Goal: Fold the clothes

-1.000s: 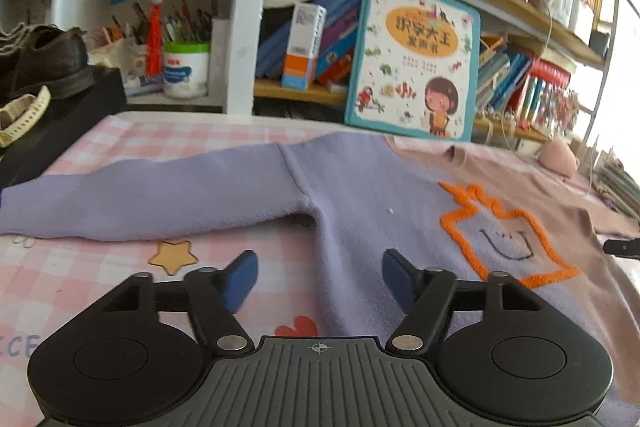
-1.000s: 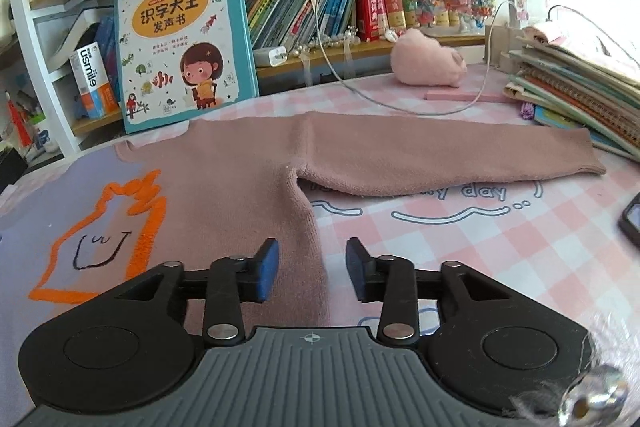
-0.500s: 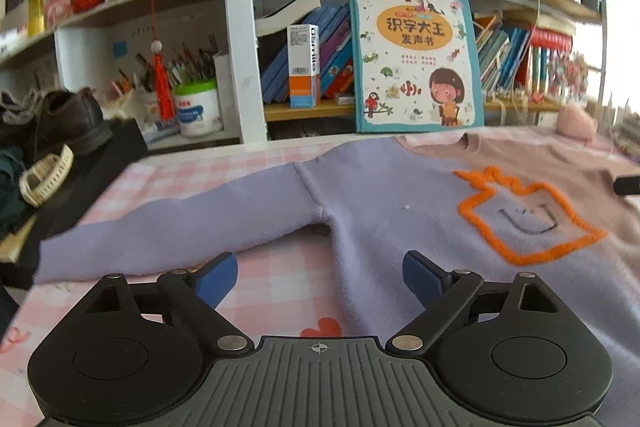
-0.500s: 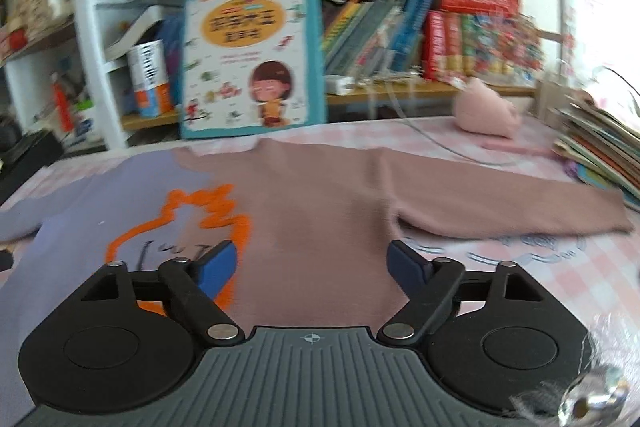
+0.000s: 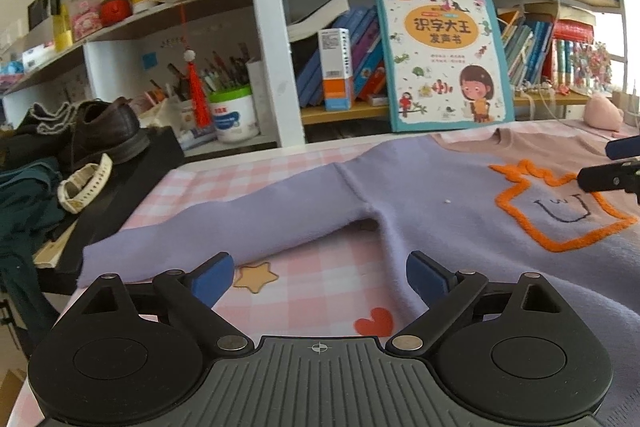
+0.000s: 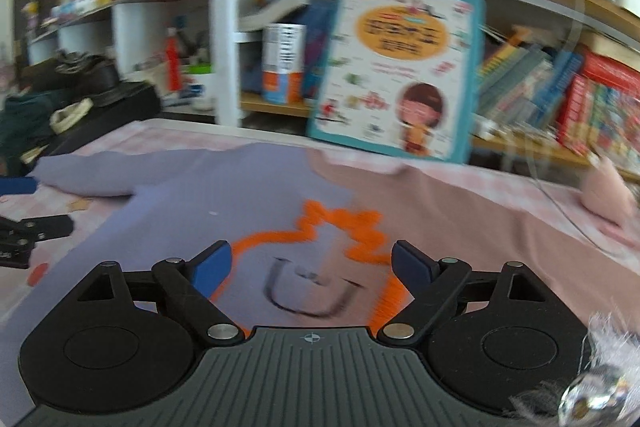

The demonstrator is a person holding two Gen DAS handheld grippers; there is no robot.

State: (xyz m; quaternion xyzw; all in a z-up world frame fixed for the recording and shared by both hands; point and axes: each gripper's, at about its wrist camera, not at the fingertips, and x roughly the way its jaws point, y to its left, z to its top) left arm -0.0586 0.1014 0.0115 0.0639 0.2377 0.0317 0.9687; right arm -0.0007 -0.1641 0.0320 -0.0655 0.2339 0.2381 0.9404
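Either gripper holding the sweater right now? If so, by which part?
Nothing is held. The left gripper and right gripper both stand open, their jaws having just widened, with nothing between them; the sweater lies flat on the table.

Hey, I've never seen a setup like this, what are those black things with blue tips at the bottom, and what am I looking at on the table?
Those are two hand-held grippers, each carrying a camera that looks along its fingers. One picture comes from the left gripper, the other from the right gripper. Both have just been opening; nothing is between their blue pads, so nothing is held. On the pink checked tablecloth lies a sweater, half purple and half pink, spread flat with an orange outline design. A picture book leans on the shelf behind.
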